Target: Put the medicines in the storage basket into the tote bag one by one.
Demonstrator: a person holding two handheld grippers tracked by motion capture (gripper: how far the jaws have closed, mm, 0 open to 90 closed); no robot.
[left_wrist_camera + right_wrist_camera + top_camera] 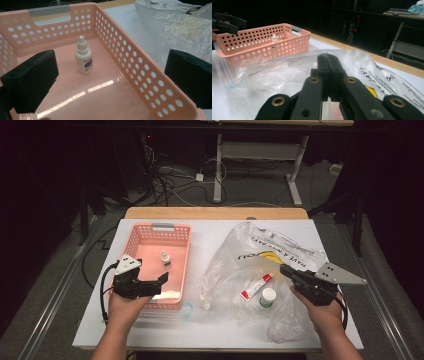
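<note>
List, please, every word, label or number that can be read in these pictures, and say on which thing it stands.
"HAVE A N…", black, seen upside down, the rest hidden by folds: on the clear plastic bag.
Dropper bottle in the pink basket: blue label, too blurred.
Red-and-white tube: too small.
Bag's fine print: unreadable.

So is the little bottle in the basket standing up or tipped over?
Standing up. The bottle rests on its base on the basket floor, its white cap pointing straight up.
</note>
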